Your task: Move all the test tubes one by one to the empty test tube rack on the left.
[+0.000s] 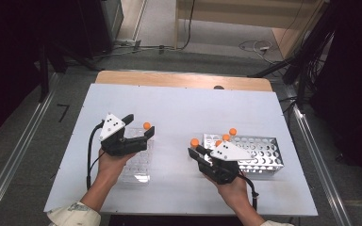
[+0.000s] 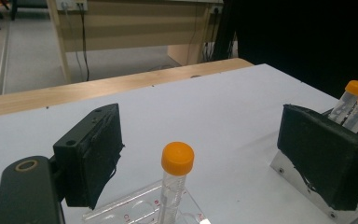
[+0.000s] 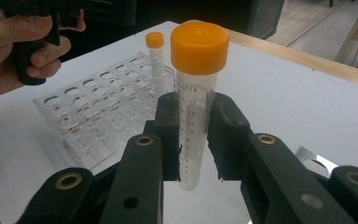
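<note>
An orange-capped clear tube (image 2: 175, 179) stands upright in a clear plastic rack (image 2: 135, 212). My left gripper (image 2: 200, 140) is open around this tube, and neither pad touches it. In the high view the left gripper (image 1: 140, 125) sits over the clear rack (image 1: 136, 167) at the left. My right gripper (image 3: 195, 100) is shut on a second orange-capped tube (image 3: 196, 70), held upright above the table. In the high view the right gripper (image 1: 195, 149) holds that tube (image 1: 194, 142) just left of a perforated metal rack (image 1: 261, 153).
Two more orange-capped tubes (image 1: 229, 134) stand in the metal rack's near-left corner. A white sheet (image 1: 184, 108) covers the table, with a wooden strip (image 1: 184, 80) along the far edge. Cables and dark equipment lie on the floor beyond.
</note>
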The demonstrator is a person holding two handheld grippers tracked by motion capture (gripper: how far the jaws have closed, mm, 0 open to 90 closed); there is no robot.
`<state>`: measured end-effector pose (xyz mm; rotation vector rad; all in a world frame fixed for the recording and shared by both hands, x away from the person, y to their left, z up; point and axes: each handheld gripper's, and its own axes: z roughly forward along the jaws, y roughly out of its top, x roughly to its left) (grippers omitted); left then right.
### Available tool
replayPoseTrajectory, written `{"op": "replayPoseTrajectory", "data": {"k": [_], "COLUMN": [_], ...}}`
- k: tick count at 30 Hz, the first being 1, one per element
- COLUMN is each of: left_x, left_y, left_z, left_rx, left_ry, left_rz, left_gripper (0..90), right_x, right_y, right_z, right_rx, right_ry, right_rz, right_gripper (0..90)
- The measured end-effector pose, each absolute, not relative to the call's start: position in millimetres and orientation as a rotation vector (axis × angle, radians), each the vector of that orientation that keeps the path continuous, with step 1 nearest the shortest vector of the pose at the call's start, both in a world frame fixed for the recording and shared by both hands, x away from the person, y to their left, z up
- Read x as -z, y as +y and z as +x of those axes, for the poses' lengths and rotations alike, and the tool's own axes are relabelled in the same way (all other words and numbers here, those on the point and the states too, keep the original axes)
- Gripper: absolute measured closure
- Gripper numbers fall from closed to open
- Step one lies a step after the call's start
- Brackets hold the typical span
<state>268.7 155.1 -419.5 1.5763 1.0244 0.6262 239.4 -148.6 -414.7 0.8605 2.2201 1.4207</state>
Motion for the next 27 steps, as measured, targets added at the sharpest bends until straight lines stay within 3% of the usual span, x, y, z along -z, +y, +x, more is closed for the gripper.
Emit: {"op": "replayPoseTrajectory", "data": {"k": [27], "left_x": [416], "left_y": [140], "left_z": [261], "left_rx": [-0.560], "left_ry": [0.940], "left_rz": [1.592], "left_gripper": [17.6], "right_x": [435], "right_y": [-95], "right_z": [271], "right_rx": [-1.378], "right_ry": [2.300], "right_rz": [0.825], "right_gripper": [72.3]}}
